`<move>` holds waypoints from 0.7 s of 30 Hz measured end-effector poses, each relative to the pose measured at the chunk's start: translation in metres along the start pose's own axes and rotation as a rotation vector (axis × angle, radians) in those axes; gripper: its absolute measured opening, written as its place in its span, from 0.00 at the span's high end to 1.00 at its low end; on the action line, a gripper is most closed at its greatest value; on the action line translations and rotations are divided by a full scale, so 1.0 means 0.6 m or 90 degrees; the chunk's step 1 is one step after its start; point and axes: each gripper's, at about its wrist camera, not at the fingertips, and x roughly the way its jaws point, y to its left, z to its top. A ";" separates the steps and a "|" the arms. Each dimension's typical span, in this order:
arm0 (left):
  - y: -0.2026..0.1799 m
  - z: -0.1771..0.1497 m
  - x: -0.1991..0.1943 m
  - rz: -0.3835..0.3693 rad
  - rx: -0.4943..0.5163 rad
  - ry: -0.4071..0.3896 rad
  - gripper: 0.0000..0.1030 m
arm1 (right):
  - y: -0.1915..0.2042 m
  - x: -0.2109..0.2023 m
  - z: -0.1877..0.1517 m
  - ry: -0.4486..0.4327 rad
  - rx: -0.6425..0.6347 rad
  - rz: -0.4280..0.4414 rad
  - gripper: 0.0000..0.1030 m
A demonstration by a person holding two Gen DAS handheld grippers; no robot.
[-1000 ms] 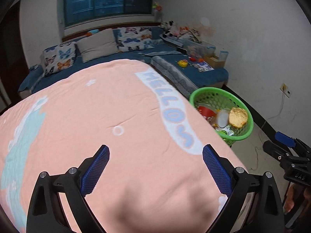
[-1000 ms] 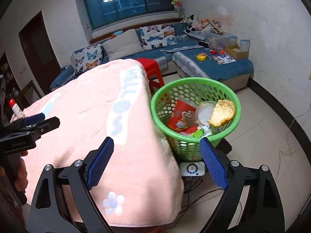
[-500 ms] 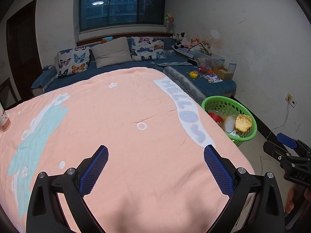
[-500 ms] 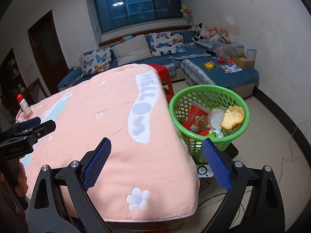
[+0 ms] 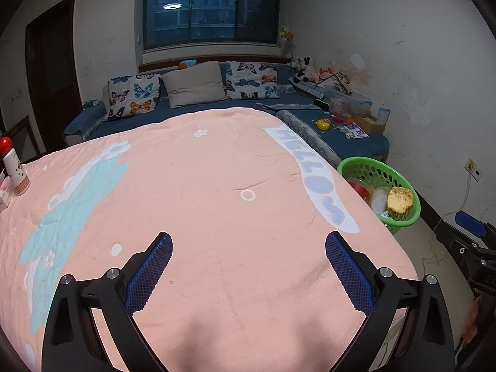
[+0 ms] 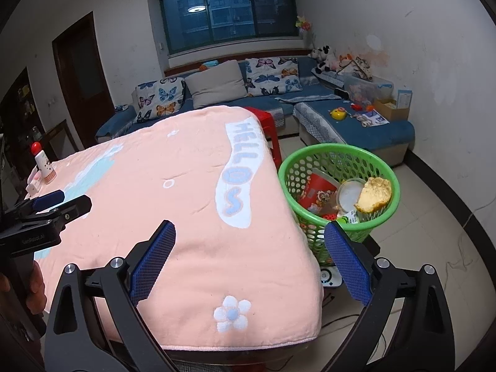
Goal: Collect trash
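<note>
Pulling both grippers back from the basket, we saw more of the room than a second before: the green basket (image 6: 338, 186) had shrunk toward the right of each frame, and a red-capped bottle (image 5: 14, 169) had come into sight at the left edge. The right gripper (image 6: 249, 259) had just finished opening its jaws, and nothing lay between them; the left gripper (image 5: 248, 266) also held its fingers spread wide and empty.

We judged that a drop had just been made. The trash sat inside the basket: a red wrapper (image 6: 319, 192), a clear lid (image 6: 350, 195) and a yellow sponge-like lump (image 6: 373, 193).

The pink blanket (image 5: 201, 217) covering the table filled the middle of both views, and we saw no loose trash on it, so the collecting looked nearly done.

Behind it, in the upper half, stood a blue sofa (image 6: 356, 124) with butterfly cushions, a dark window and, at left, a door.
</note>
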 end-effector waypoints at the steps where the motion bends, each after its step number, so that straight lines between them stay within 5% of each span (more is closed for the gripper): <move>1: 0.000 0.001 -0.001 0.001 0.000 -0.001 0.07 | 0.000 -0.001 -0.001 -0.001 0.000 -0.001 0.07; 21: -0.011 -0.004 -0.013 0.009 0.004 -0.011 0.07 | 0.003 -0.018 -0.003 -0.011 -0.003 -0.001 0.06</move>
